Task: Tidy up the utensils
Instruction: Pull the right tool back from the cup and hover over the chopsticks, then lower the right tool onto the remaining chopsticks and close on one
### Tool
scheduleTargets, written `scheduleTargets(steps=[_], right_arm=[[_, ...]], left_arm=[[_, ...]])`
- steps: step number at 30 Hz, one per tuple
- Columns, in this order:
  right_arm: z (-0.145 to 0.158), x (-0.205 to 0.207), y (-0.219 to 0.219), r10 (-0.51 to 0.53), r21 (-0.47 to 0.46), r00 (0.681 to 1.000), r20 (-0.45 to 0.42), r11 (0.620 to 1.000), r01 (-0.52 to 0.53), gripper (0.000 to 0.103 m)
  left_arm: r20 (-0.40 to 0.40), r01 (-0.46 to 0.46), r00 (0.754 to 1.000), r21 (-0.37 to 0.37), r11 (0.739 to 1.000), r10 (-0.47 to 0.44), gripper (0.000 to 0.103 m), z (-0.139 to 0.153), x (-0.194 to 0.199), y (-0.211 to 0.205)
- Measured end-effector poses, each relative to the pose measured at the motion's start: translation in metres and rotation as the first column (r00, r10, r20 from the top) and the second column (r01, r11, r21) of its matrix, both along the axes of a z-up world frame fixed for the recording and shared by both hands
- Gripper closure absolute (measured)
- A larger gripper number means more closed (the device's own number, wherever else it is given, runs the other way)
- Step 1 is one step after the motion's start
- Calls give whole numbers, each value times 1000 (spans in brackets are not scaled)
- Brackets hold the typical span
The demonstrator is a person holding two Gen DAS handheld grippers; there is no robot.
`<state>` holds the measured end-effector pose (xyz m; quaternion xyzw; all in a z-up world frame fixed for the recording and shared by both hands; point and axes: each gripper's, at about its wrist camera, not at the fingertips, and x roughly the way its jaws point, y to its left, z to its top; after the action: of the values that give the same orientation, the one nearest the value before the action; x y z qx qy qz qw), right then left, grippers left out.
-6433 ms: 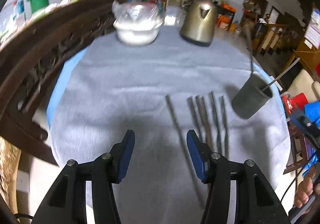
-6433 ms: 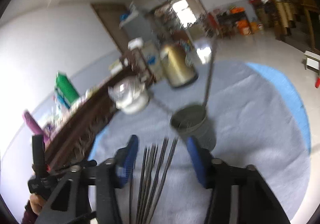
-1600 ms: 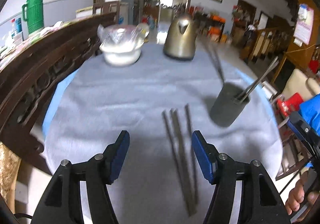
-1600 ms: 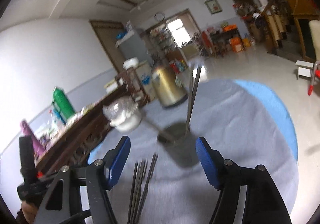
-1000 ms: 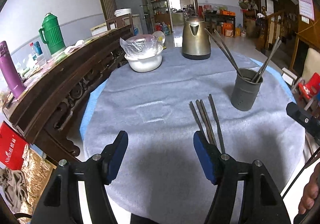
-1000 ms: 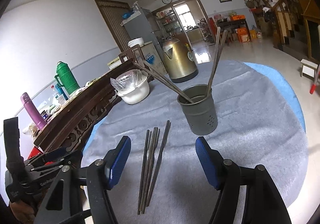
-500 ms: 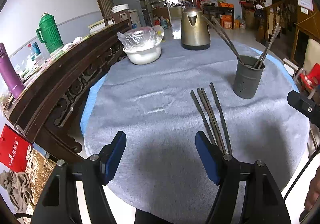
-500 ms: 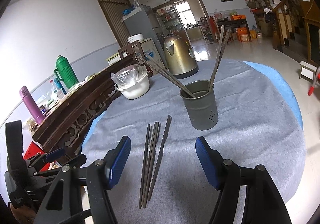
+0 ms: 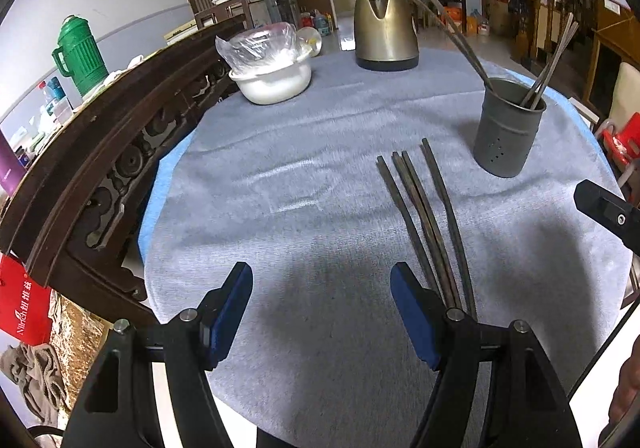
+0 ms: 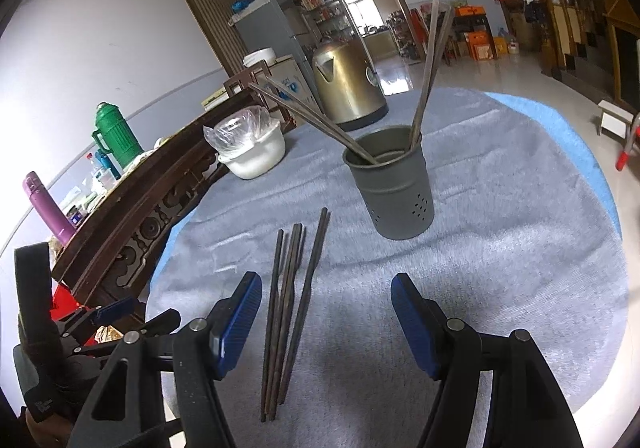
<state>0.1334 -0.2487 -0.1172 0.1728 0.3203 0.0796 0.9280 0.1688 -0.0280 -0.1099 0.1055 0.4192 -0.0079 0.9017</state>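
Observation:
Several dark chopsticks [image 9: 426, 215] [image 10: 290, 300] lie side by side on the grey tablecloth [image 9: 304, 175] [image 10: 500, 240]. A grey perforated utensil cup [image 9: 506, 127] [image 10: 394, 187] stands behind them with several chopsticks leaning out of it. My left gripper [image 9: 322, 284] hovers open over the cloth, the loose chopsticks just by its right finger. My right gripper [image 10: 326, 296] is open too, with the near ends of the chopsticks low between its fingers, closer to the left one. Neither holds anything.
A brass kettle [image 9: 384, 31] [image 10: 348, 83] and a white bowl covered in plastic [image 9: 272, 67] [image 10: 252, 147] stand at the table's far side. A dark carved wooden rail [image 9: 92, 135] runs along the left edge, with a green thermos [image 9: 82, 55] behind it.
Both grippers have sunk toward the table and tilted down a little; the chopsticks and cup now look nearer. Nothing was taken hold of.

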Motion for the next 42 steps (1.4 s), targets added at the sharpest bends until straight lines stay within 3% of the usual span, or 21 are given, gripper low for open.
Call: scheduleTargets(steps=[14, 38, 42], right_arm=[[-14, 26, 1, 0, 12, 998, -57, 1000, 0, 32], [-15, 59, 31, 47, -19, 995, -89, 999, -48, 32], [-21, 70, 39, 55, -33, 992, -112, 998, -60, 44]], left_arm=[[-56, 0, 998, 1, 1000, 0, 31, -18, 24, -2], [-83, -26, 996, -52, 998, 22, 31, -24, 49, 13], [-101, -39, 994, -86, 995, 30, 31, -26, 57, 22]])
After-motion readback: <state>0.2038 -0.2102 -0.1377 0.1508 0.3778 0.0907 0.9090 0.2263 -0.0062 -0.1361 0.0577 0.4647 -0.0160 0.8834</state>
